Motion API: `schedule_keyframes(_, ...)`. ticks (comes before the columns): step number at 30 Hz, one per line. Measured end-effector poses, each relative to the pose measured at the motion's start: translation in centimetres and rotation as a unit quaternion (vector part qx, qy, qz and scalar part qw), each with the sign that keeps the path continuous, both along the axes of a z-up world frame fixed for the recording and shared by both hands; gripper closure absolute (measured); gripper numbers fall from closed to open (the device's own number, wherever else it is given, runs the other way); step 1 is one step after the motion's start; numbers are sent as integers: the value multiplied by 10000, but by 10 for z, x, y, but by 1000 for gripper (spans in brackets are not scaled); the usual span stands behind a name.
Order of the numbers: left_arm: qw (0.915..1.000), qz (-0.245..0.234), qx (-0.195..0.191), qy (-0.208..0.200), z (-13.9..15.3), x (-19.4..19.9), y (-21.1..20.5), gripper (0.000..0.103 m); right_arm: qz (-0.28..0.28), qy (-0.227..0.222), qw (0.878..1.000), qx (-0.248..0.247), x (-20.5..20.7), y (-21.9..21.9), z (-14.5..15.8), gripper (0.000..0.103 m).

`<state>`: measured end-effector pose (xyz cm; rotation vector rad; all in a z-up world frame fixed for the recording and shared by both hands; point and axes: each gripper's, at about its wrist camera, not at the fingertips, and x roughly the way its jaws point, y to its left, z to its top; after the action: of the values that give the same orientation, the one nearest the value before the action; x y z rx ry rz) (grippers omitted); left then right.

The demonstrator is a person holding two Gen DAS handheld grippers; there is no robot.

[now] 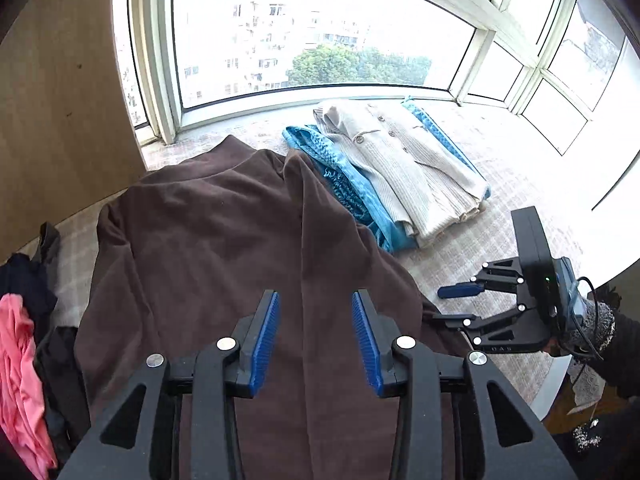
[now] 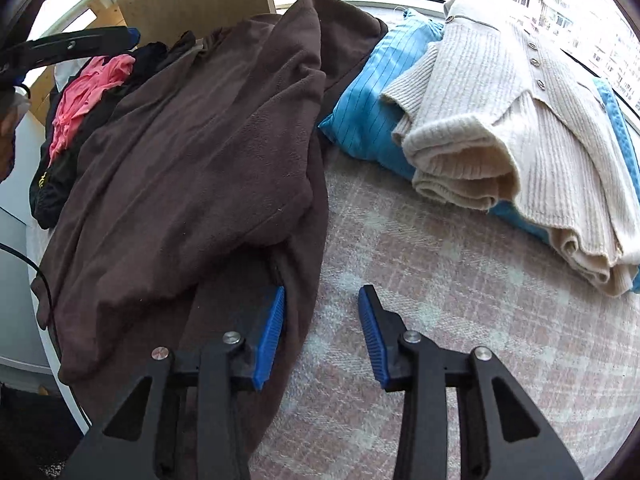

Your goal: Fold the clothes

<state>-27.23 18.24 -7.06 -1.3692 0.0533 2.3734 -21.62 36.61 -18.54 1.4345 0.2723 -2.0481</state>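
Brown fleece garment [image 1: 224, 248] half-folded, rumpled (sleeve laid across).

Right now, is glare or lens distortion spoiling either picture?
Left wrist view: the big bay window is blown out white and its frame bows from the fisheye. Right wrist view: evenly lit, the brown fleece garment sharp, edges curved.

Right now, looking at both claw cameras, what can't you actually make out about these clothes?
- Brown garment: its near hem, in both views, is hidden behind the claw fingers and cut off by the bottom edge.
- Blue garment: mostly covered by the cream cardigan, so its type is unclear.
- Dark clothes under the pink one: heaped, count unclear.
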Motion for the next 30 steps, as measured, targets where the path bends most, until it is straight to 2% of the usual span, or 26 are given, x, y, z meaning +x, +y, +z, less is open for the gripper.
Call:
schedule_keyframes(4, 9981, -400, 205, -411, -33, -74, 27, 66, -109, 302, 9994, 152, 9, 0, 8, 64)
schedule_keyframes(7, 9959, -662, 16, -610, -57, -101, 44, 69, -138, 445, 9987, 183, 9, -6, 9, 64)
schedule_keyframes(8, 9949, -739, 81, -676, -62, -105, 44, 79, -124, 514, 9984, 186, 7, -9, 9, 64)
schedule_keyframes(9, 9938, -823, 200, -717, -64, -106, 44, 97, -110, 579, 9981, 188, 6, -12, 8, 64)
schedule_keyframes(12, 9926, -1005, 403, -553, -61, -95, 32, 97, -35, 713, 9972, 230, 5, -20, 11, 64)
schedule_keyframes(17, 9925, -902, 534, -626, -65, -80, 0, 97, 172, 950, 9947, 345, 2, -37, 10, 64)
schedule_keyframes(22, 9918, -868, 709, -610, -67, -83, -9, 97, 411, 1243, 9906, 383, -1, -60, 14, 64)
schedule_keyframes(23, 9916, -895, 738, -579, -65, -84, -9, 97, 411, 1271, 9903, 383, -1, -60, 15, 67)
schedule_keyframes(24, 9913, -922, 768, -547, -63, -86, -9, 97, 398, 1289, 9901, 381, -1, -61, 17, 75)
schedule_keyframes(25, 9905, -952, 835, -528, -61, -87, -10, 97, 288, 1233, 9913, 361, -4, -56, 18, 102)
schedule_keyframes(29, 9824, -1045, 1459, -526, -55, -86, -18, 97, -367, 1238, 9916, -9, -5, -23, 32, 101)
schedule_keyframes(30, 9819, -1078, 1453, -559, -57, -86, -18, 97, -536, 1217, 9911, -77, -6, -13, 34, 101)
